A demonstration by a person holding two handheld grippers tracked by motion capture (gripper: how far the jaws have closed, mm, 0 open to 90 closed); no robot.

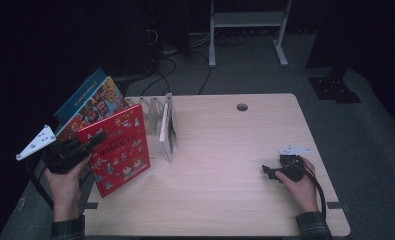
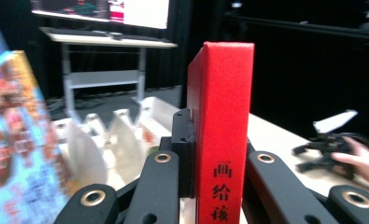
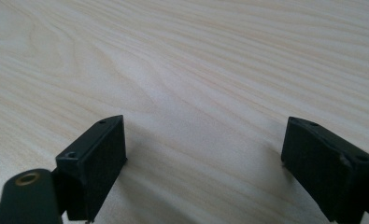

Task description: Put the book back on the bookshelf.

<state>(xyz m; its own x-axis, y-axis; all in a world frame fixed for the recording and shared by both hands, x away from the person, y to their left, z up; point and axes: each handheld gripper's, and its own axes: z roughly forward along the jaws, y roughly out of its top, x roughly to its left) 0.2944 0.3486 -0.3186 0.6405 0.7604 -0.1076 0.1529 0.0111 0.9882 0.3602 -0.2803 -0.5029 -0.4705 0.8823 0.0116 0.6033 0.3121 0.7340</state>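
Left gripper (image 1: 96, 138) clamped on red book (image 1: 119, 147), tilted beside white rack (image 1: 161, 120); right gripper (image 3: 203, 161) spread wide, empty, low over surface (image 1: 225, 165).

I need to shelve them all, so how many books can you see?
3, perhaps more hidden: a red book clamped in the left gripper, and an orange book and a blue book leaning behind it at the table's left edge.

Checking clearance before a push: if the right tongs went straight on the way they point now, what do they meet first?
Probably the bare table top. The right tongs stand open with nothing between them, angled low over the wood. In the high view they point left towards the white book rack, but that lies far off.
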